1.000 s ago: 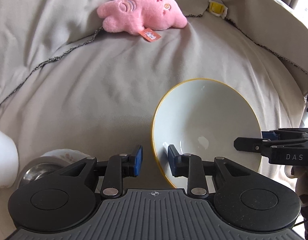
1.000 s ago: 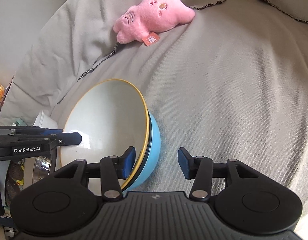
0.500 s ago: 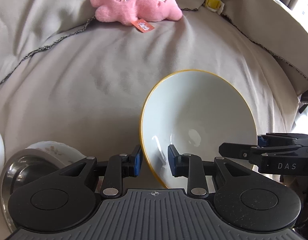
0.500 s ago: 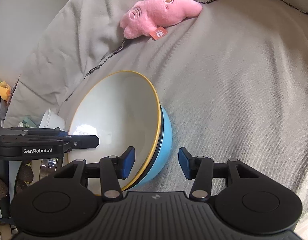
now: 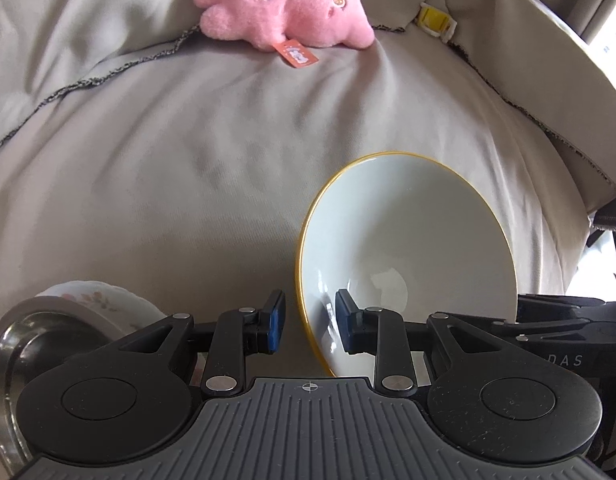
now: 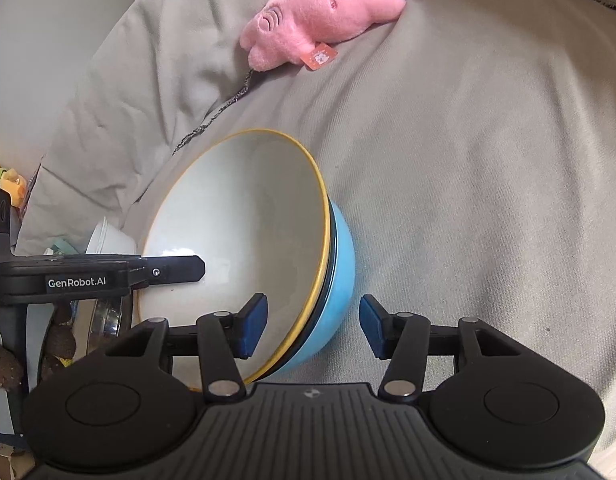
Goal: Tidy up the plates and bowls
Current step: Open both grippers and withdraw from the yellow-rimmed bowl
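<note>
A bowl (image 5: 407, 248), blue outside with a yellow rim and white inside, stands tipped on its side on the grey blanket (image 5: 188, 184). My left gripper (image 5: 309, 322) is shut on its left rim, one pad inside and one outside. In the right wrist view the same bowl (image 6: 244, 232) shows its blue wall. My right gripper (image 6: 311, 328) straddles the right rim. Its jaws are opening, with a gap between the outer pad and the blue wall. The left gripper's finger (image 6: 176, 270) lies across the bowl's far edge.
A steel bowl (image 5: 24, 344) and a white floral bowl (image 5: 104, 300) sit at the lower left. A white cup (image 6: 108, 236) stands behind them. A pink plush toy (image 5: 284, 20) and a yellow clip (image 5: 433, 18) lie at the back of the blanket.
The right gripper's jaws have spread away from the bowl's wall. The bowl has tipped a little further up. The steel bowl shows more in the left wrist view.
</note>
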Available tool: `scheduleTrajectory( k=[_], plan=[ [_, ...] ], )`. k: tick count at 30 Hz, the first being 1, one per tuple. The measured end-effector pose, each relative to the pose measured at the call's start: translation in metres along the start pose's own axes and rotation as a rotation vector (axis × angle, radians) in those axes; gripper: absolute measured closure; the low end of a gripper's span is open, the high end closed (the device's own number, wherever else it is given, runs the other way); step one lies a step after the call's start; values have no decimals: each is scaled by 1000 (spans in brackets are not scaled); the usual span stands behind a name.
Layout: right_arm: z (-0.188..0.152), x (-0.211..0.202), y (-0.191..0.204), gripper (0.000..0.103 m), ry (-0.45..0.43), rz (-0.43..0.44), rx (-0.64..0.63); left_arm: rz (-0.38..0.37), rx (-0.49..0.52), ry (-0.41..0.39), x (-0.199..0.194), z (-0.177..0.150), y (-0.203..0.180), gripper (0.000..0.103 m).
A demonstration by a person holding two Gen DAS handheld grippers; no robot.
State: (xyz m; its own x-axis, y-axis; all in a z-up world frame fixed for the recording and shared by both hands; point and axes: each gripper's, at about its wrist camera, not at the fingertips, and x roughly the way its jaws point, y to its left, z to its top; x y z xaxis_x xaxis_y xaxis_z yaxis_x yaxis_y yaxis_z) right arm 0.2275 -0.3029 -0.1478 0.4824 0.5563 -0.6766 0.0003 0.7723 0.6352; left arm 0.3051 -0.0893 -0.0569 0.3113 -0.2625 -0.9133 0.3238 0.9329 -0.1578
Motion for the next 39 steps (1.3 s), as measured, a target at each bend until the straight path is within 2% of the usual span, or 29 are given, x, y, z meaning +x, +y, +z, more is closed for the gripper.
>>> scheduleTrajectory(
  k=[3,7,11,15,22,28,34,39],
  plan=[
    [-1,9,-4,52,15,49,34,-18,-22,17,8,0,3,72],
    [-3,15,-7,52,-7,75,61,-42,-17,42,17,0,1,73],
    [1,21,-1,52,-50,60,62,-37,-9,73,22,4,-2,62],
    [18,34,11,52,-84,41,57,-6,2,80,24,12,4,60],
    [43,61,32,51,-106,34,30,42,-51,17,29,29,29,60],
    [42,67,32,52,-108,38,4,17,-59,-15,26,26,35,60],
    [41,55,35,51,-109,27,13,36,-50,-81,14,18,29,60],
    [40,34,43,51,-125,-26,-18,48,-2,-164,-10,5,26,60]
  ],
)
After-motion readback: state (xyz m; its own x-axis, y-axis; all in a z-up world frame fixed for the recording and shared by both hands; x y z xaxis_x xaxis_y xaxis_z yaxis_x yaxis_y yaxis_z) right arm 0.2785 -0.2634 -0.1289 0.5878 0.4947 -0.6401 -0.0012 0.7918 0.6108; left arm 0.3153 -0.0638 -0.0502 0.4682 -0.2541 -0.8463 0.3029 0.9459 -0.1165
